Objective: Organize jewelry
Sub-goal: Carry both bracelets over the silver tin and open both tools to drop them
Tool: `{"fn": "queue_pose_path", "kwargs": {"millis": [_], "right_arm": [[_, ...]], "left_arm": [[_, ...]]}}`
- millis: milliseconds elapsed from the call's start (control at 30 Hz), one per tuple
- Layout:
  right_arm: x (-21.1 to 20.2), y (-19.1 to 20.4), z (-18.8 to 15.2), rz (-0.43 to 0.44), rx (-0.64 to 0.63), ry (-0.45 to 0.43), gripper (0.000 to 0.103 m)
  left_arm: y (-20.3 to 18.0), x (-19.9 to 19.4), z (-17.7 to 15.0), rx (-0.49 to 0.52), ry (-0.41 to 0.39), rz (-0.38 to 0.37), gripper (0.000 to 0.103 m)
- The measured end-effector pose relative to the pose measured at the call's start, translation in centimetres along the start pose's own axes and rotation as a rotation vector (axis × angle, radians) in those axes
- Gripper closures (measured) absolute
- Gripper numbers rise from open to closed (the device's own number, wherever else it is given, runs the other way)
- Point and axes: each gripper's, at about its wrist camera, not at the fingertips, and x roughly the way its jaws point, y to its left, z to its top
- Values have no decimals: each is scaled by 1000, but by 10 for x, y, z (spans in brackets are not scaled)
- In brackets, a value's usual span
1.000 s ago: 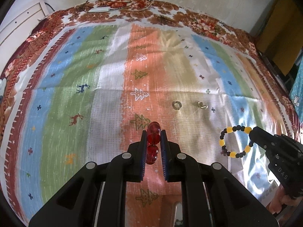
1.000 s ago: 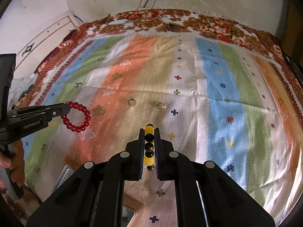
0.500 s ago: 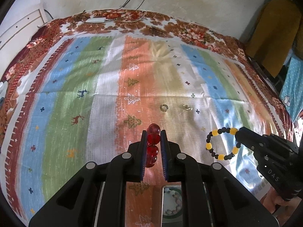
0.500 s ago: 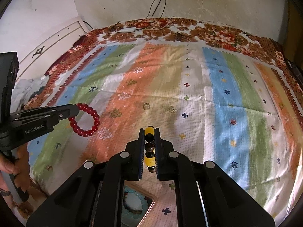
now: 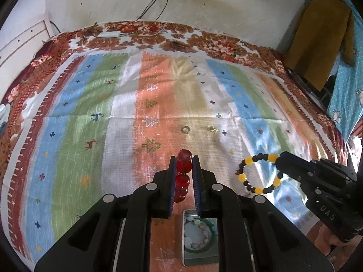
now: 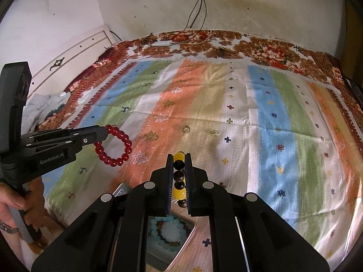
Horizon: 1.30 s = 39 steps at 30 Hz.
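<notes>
Left wrist view: left tool (image 5: 184, 165) clamped on red bead bracelet (image 5: 183, 176). Right tool (image 6: 179, 165) clamped on black-and-yellow bracelet (image 6: 179, 181). Two rings (image 5: 186, 129) ahead on bedspread (image 5: 90, 113); tray (image 6: 172, 233) below tools.

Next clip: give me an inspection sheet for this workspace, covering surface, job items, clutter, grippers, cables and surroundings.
Surface: bed with a striped patterned cloth, lightly creased.
Job's things: red bead bracelet and yellow-and-black bead bracelet, both lifted off the cloth; two small rings lying side by side; a shallow tray at the near edge holding a pale blue bead bracelet.
Clutter: crumpled grey fabric at the left bed edge.
Grippers: left hand-held gripper shut on the red bead bracelet; right hand-held gripper shut on the yellow-and-black bead bracelet.
Cables: black leads from a wall socket down to the far bed edge.
Surroundings: stained wall, white headboard, mustard garment hanging right.
</notes>
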Motion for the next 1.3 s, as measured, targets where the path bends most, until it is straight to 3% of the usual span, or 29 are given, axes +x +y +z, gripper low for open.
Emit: {"fn": "queue_pose_path", "kwargs": {"millis": [233,667,867,1033,1133,1233,1300], "right_arm": [[-16,5,-6,20,-18,-19,93],[-21,14,-31,48,-32,18,93],[-20,19,-40,56,-35,39,93],[-16,15,-42,47,-18,53,89],[-15,11,-40,25,-11,47,72],[-14,7,-40,17,-4,48,71],[-12,4,-39,10,2,50,67]], "left_arm": [[-13,-20,-14,10,-32,-36,90],[-27,-24,-39,46,-10,-49,90],[-30,-21,-48,36,21,-84,90],[-28,-14,-50,20,58,-54,90],[-20,-12,-48,-10,60,-30,83],[-15,-12,-47,-22,57,-12,76],[-13,-11,-46,-25,51,2,65]]}}
